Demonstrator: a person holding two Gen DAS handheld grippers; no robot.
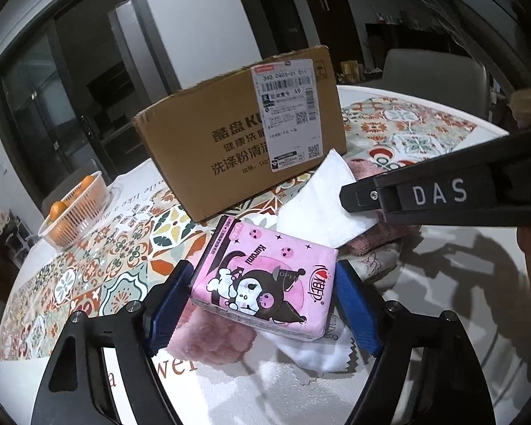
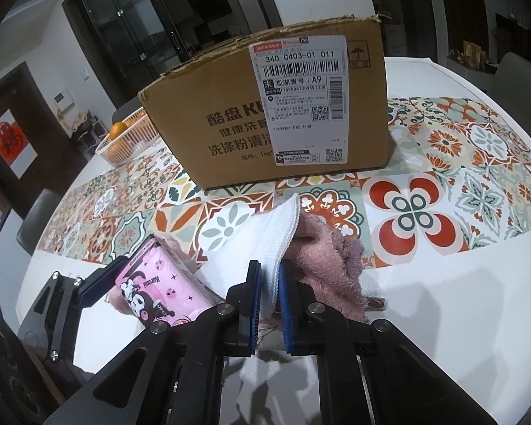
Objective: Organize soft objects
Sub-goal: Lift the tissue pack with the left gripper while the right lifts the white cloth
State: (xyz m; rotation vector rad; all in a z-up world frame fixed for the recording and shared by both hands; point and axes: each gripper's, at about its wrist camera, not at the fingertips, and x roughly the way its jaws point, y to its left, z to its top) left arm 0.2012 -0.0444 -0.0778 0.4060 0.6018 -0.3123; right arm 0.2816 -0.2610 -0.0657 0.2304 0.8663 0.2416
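Observation:
A pink cartoon-print tissue pack (image 1: 265, 283) lies on a fluffy pink towel (image 1: 212, 340), tilted. My left gripper (image 1: 263, 267) straddles it, with a blue pad touching each long side. In the right wrist view the same pack (image 2: 159, 283) shows at lower left, with one left finger (image 2: 99, 283) against it. My right gripper (image 2: 270, 272) is shut on the edge of a white cloth (image 2: 262, 237), which drapes over the pink towel (image 2: 329, 262). From the left wrist view the right gripper (image 1: 347, 198) reaches in from the right, its tips on the white cloth (image 1: 322, 198).
An open cardboard box (image 2: 230, 124) with a shipping label stands just behind the soft things on a patterned table mat (image 2: 407, 212). A white basket of oranges (image 1: 74, 212) sits far left. The round white table's edge (image 2: 495, 318) curves off to the right. A grey chair (image 1: 435, 71) stands beyond.

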